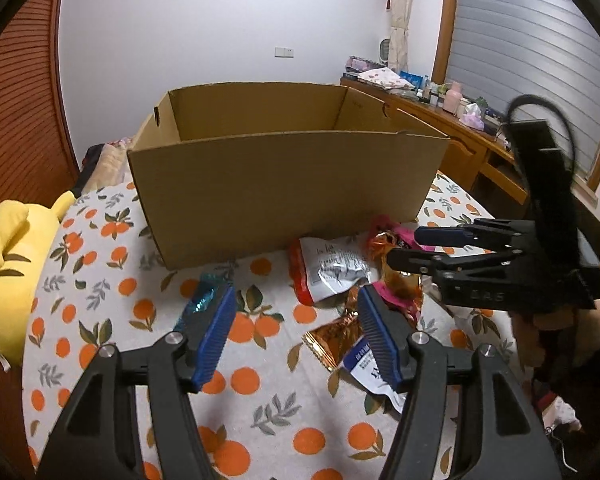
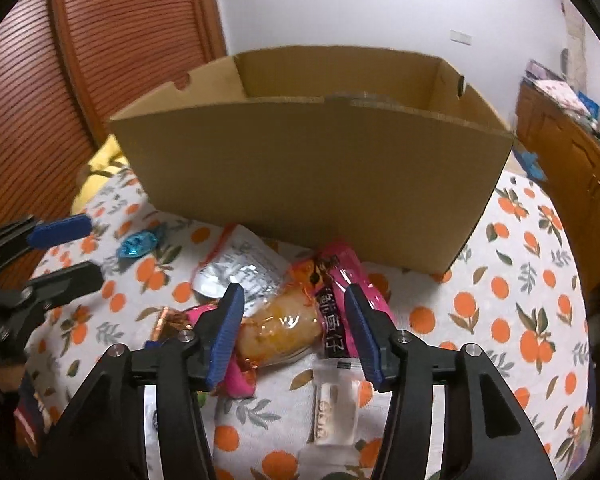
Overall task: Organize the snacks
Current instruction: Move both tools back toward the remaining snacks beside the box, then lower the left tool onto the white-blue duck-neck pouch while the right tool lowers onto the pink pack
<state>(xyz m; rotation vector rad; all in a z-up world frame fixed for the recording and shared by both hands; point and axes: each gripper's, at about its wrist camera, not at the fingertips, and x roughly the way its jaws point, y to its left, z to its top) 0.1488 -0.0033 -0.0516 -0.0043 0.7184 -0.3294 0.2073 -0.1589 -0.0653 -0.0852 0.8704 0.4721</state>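
Observation:
An open cardboard box (image 1: 284, 184) stands on the orange-print cloth; it also shows in the right wrist view (image 2: 312, 168). Snack packets lie in front of it: a silver-and-red packet (image 1: 332, 268), a pink-and-orange packet (image 2: 300, 312), a blue foil candy (image 2: 138, 245), a gold wrapper (image 1: 332, 340) and a small white packet (image 2: 336, 408). My left gripper (image 1: 296, 336) is open and empty above the cloth, with the blue candy (image 1: 204, 298) by its left finger. My right gripper (image 2: 294, 332) is open, its fingers on either side of the pink-and-orange packet; it also shows in the left wrist view (image 1: 412, 246).
A yellow plush toy (image 1: 16, 264) lies at the cloth's left edge. A wooden counter with bottles and clutter (image 1: 440, 100) runs along the right wall. A ribbed wooden door (image 2: 100, 40) is at the left.

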